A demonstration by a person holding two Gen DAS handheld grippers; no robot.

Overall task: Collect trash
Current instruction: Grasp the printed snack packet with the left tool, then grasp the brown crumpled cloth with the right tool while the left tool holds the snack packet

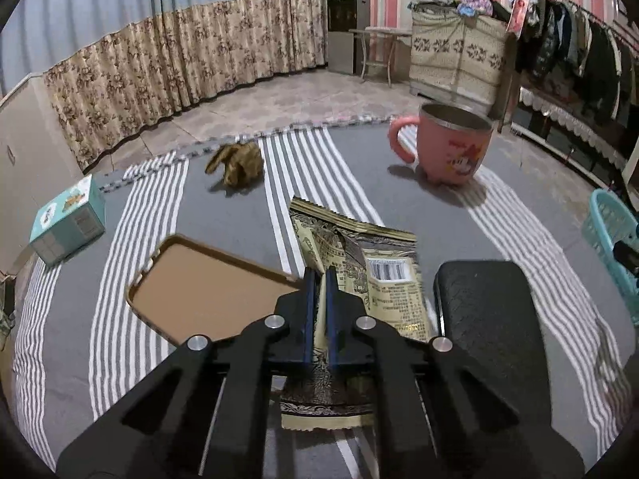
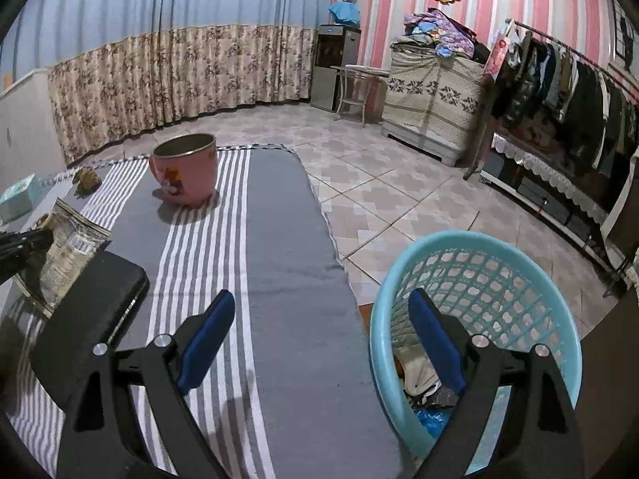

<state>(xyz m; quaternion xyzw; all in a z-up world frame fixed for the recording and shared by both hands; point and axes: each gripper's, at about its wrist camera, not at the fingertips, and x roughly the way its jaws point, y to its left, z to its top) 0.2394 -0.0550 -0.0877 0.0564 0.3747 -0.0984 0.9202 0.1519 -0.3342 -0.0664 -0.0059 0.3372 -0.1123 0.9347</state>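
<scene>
The left gripper [image 1: 319, 275] is pinching the gold snack wrapper [image 1: 359, 263], which is lying on the striped cloth [image 1: 223, 399] between the brown phone case [image 1: 207, 291] and black wallet [image 1: 487, 311]. The right gripper [image 2: 323, 307] is hovering spread wide, empty, beside the teal basket [image 2: 499, 247].

Both wrist cameras are looking forward and downward along their own fingers, close over the striped cloth [image 1: 223, 359], the left one sitting nearer the pink mug [image 1: 451, 143] and facing it head-on, the right one viewing that shared mug [image 2: 185, 167] from farther right, beside the blue basket [image 2: 479, 247].
</scene>
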